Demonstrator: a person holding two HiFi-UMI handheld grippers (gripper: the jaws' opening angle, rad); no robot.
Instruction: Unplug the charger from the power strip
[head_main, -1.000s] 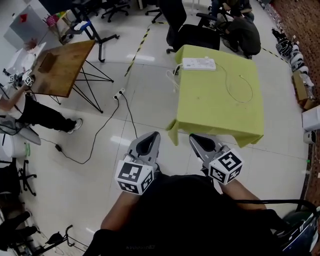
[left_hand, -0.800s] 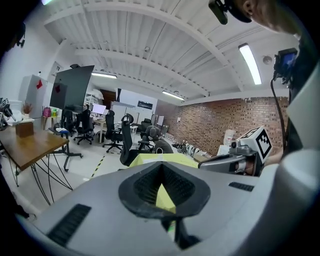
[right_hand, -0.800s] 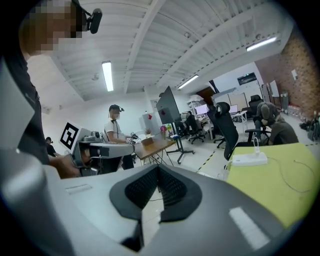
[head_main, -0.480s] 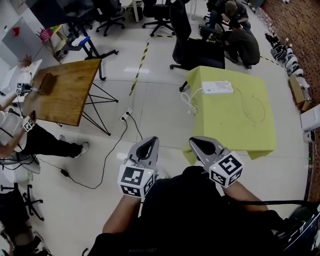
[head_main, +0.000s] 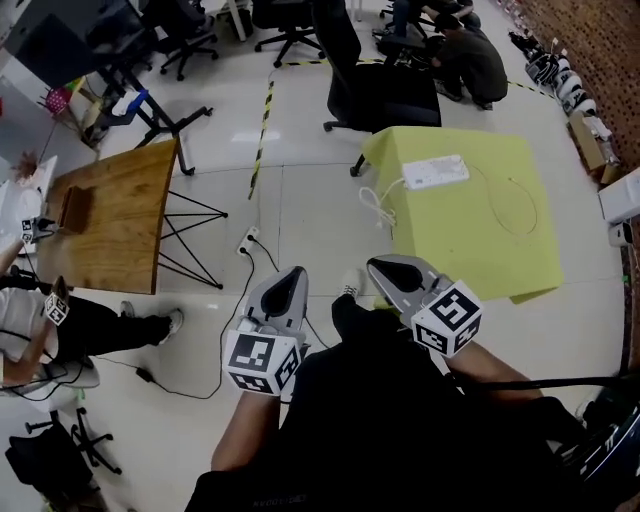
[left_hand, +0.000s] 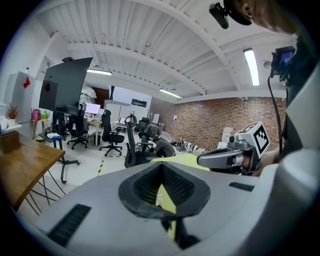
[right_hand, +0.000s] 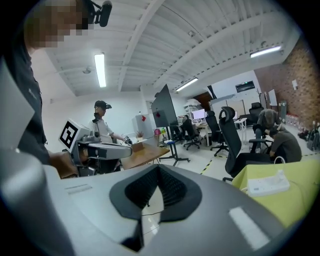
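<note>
A white power strip lies at the far left end of a table under a yellow-green cloth. A thin white cable loops from it over the cloth, and a thicker white cord hangs off the table's left edge. The charger plug itself is too small to make out. My left gripper and right gripper are held side by side over the floor, short of the table, both shut and empty. The right gripper view shows the strip ahead to the right.
A wooden table on black legs stands to the left. A floor socket with a black cable lies between the tables. A black office chair and crouching people are behind the yellow-green table. A person stands at far left.
I have moved across the floor. The yellow-green table has swung to the right and turned in the head view. Both grippers stay shut, side by side.
</note>
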